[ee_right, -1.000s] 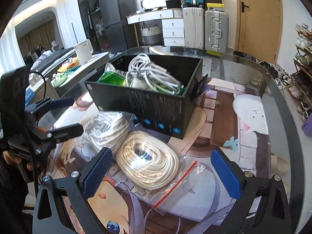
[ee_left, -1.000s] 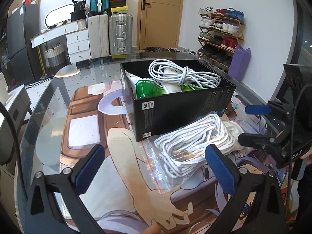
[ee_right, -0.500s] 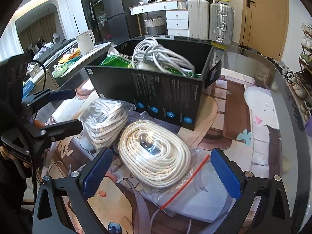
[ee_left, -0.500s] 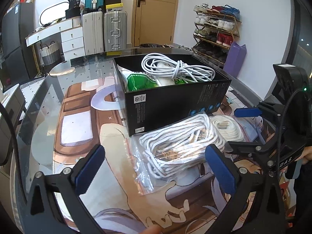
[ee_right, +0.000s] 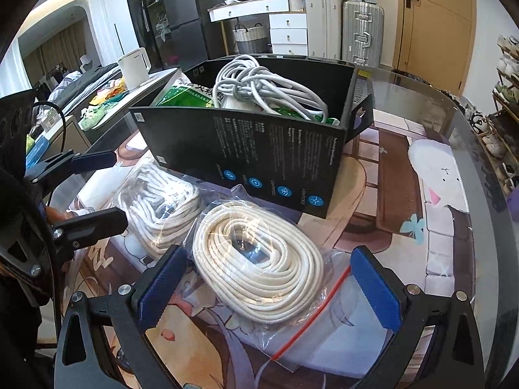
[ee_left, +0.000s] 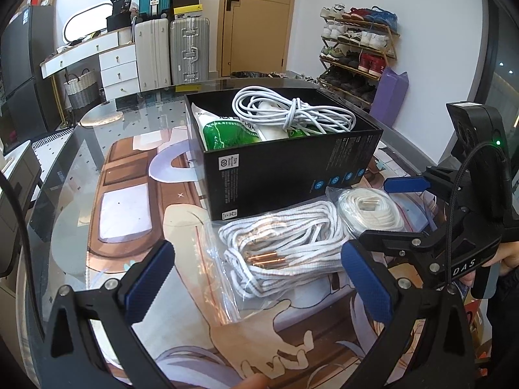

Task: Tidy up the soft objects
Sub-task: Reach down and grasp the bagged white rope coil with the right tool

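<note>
The task looks partly done. The black box [ee_left: 285,165] on the table [ee_left: 65,214] already holds a white cable [ee_left: 292,111] lying on top of a green pack [ee_left: 227,133]. Two bagged bundles are left outside it: a bag of white laces [ee_left: 285,253] with copper tips, just beside the box's near wall, and a coil of cream rope [ee_right: 259,259] in a zip bag (red seal strip toward 5 o'clock in the right wrist view).

Both grippers are empty with jaws spread wide. The left gripper [ee_left: 256,278] hovers over the laces, which sit at its 12 o'clock between the pads; the right gripper [ee_right: 269,295] straddles the rope the same way. Neither touches its bundle yet, so both pickups and both drops into the box remain, by my reading.

The left wrist view shows the copper lace tips and the box's short end with its label; the rope there is half hidden behind the right gripper at 3 o'clock. The right wrist view shows the whole rope coil, the bag's seal, and the box's long printed side with a cut handle flap at 1 o'clock, while glare on the plastic blurs the laces at 9 o'clock.
</note>
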A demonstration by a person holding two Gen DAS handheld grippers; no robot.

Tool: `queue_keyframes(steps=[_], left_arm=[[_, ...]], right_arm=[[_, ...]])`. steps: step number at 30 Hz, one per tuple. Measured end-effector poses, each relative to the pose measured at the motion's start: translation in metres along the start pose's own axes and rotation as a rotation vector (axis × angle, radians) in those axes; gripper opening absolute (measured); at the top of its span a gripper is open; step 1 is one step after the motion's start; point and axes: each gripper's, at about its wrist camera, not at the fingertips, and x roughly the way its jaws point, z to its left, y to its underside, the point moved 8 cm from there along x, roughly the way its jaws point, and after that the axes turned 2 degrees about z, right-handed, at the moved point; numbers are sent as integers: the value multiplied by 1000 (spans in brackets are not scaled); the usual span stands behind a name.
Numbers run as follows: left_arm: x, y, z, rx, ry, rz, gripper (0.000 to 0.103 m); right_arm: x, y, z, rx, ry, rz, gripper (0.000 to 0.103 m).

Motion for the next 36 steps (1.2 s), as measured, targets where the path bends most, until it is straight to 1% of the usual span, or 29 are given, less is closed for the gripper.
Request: queue_keyframes(steps=[5, 8, 17, 22, 25, 27, 29, 33, 35, 36], left_arm=[[0, 0, 0, -1, 0, 0, 103], [0, 0, -1, 2, 1, 1, 103], [0, 0, -2, 2, 1, 2, 103], [0, 1, -2, 3, 0, 2, 103], [0, 0, -2, 3, 0, 2, 103], [0, 0, -2, 3, 0, 2, 103], [0, 0, -2, 2, 0, 2, 103], [0, 0, -2, 3, 0, 2, 103], [0, 0, -2, 3, 0, 2, 103], [0, 0, -2, 3, -1, 2, 103]], right_arm=[[1, 3, -8, 20, 21, 13, 102], [-1, 4, -10, 25, 10, 9, 102], [3, 3, -6, 6, 22, 4, 102], [6, 2, -2, -12, 48, 16, 102], [7, 2, -1, -10, 45, 14, 102], [7, 2, -2, -10, 47, 12, 100], [6, 3, -1, -16, 50, 11, 94], [4, 6, 1, -33, 43, 6, 89], [3, 6, 3, -46, 39, 4, 81], [3, 6, 4, -50, 35, 3, 80]])
